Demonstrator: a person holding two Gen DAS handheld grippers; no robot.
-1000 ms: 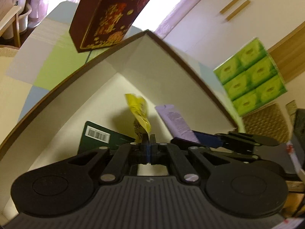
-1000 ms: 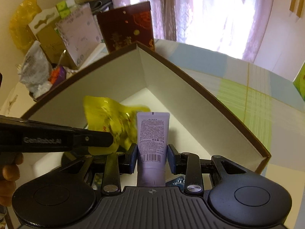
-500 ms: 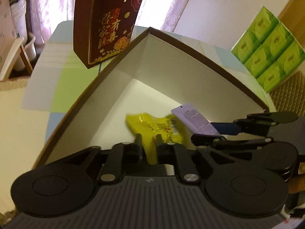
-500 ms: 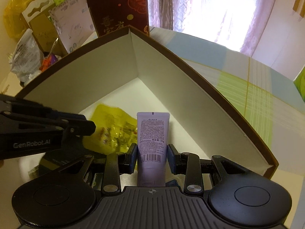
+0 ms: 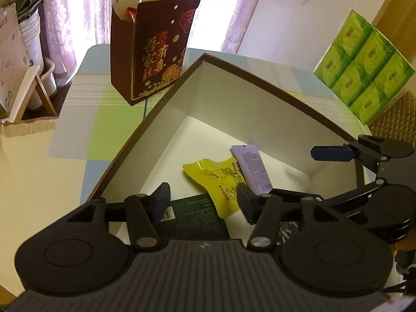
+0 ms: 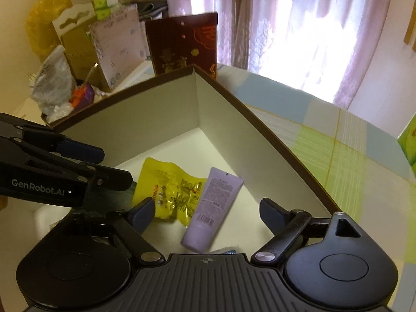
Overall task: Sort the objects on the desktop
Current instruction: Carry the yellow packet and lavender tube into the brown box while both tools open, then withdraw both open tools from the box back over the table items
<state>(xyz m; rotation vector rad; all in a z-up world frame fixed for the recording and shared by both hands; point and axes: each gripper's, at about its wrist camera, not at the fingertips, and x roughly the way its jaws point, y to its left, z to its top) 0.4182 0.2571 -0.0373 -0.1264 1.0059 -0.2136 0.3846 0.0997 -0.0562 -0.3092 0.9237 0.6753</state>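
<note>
both tools hang over the open brown-rimmed cardboard box with white inner walls [image 5: 234, 98] [image 6: 161, 109]. the left gripper [image 5: 204, 201] has its jaws spread wide and holds nothing. the crinkled yellow foil snack packet [image 5: 221, 179] [image 6: 171, 189] lies flat on the box floor, just ahead of the gap between the left fingers and slightly toward the right finger. a dark green flat carton with a barcode label [image 5: 192, 215] lies directly below the left jaws, partly under the packet's near edge.

the right gripper [image 6: 205, 210] is likewise spread wide and empty. the pale lilac plastic tube with printed back label [image 6: 213, 208] [image 5: 252, 167] lies on the box floor between the right fingers, touching neither, its crimped end pointing away from the tool and tilted to the right. the tube rests against the packet's right edge, overlapping it. beyond the far box corner stands a dark red paper gift bag with gold characters [image 5: 153, 54] [image 6: 184, 44] on the pastel checked tablecloth [image 5: 85, 109] [image 6: 338, 140].
</note>
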